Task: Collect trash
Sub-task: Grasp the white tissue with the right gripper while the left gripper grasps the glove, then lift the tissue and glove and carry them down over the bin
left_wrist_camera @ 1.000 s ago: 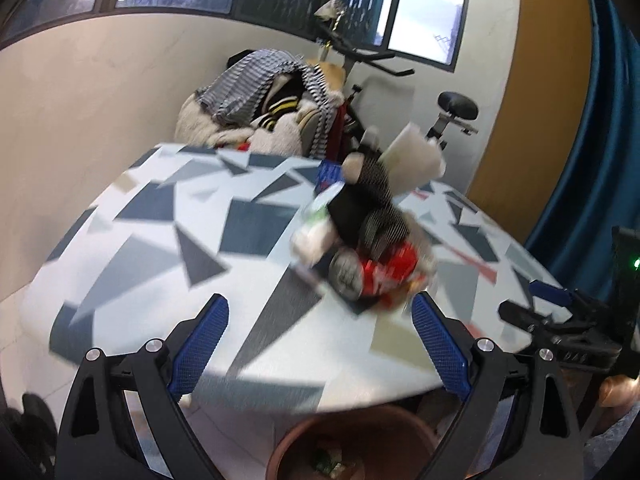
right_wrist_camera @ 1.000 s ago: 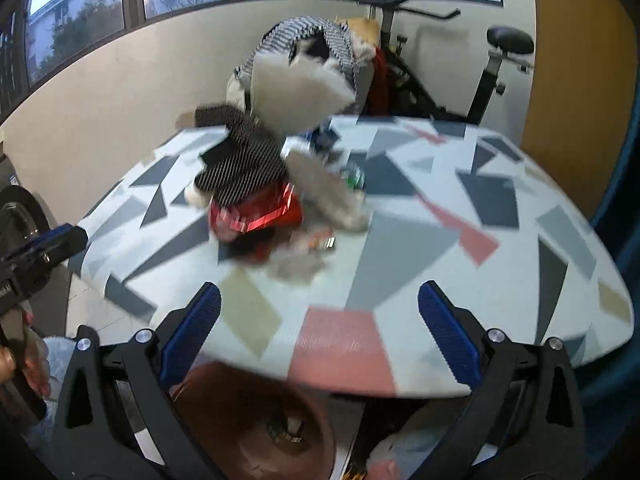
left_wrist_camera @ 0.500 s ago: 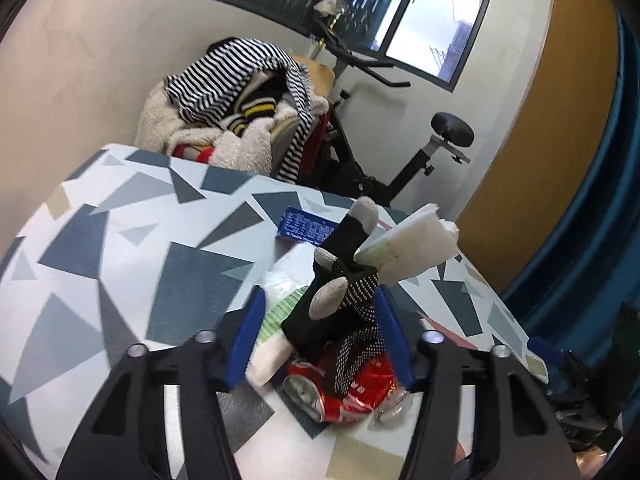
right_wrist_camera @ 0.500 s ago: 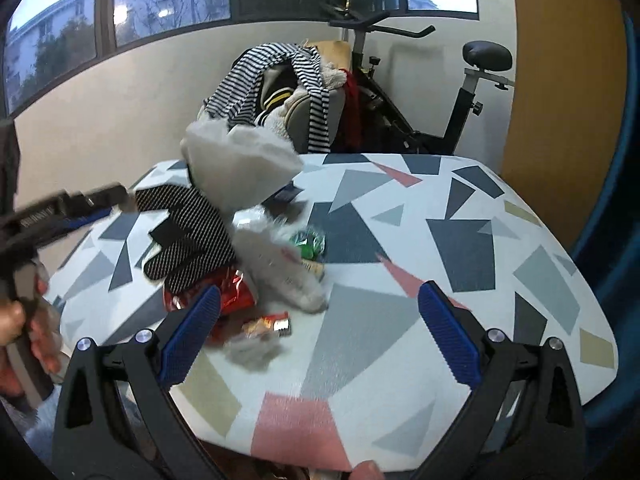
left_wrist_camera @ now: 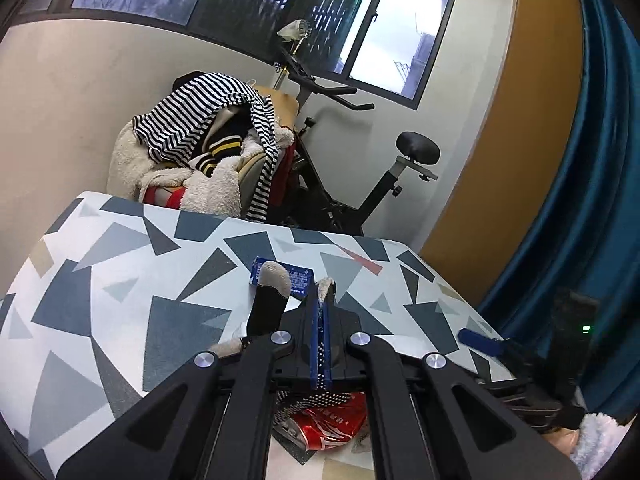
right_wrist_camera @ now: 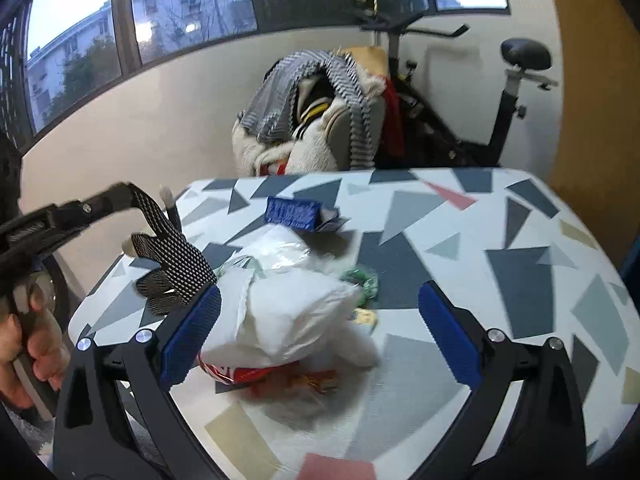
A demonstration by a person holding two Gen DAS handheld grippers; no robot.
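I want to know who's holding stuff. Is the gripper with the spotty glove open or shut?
Shut. The left gripper has its blue pads pressed together on the dotted glove, which hangs from it above the table.

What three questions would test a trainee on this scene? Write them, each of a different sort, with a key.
1. True or false: the left gripper is shut on the dotted glove.
2. The right gripper is: A) open above the trash pile, B) shut on a can, C) shut on a bottle.
3. Fill in: the carton lying on the table beyond the white tissue is ____ in colour.

Key: 1 true; 2 A; 3 blue.
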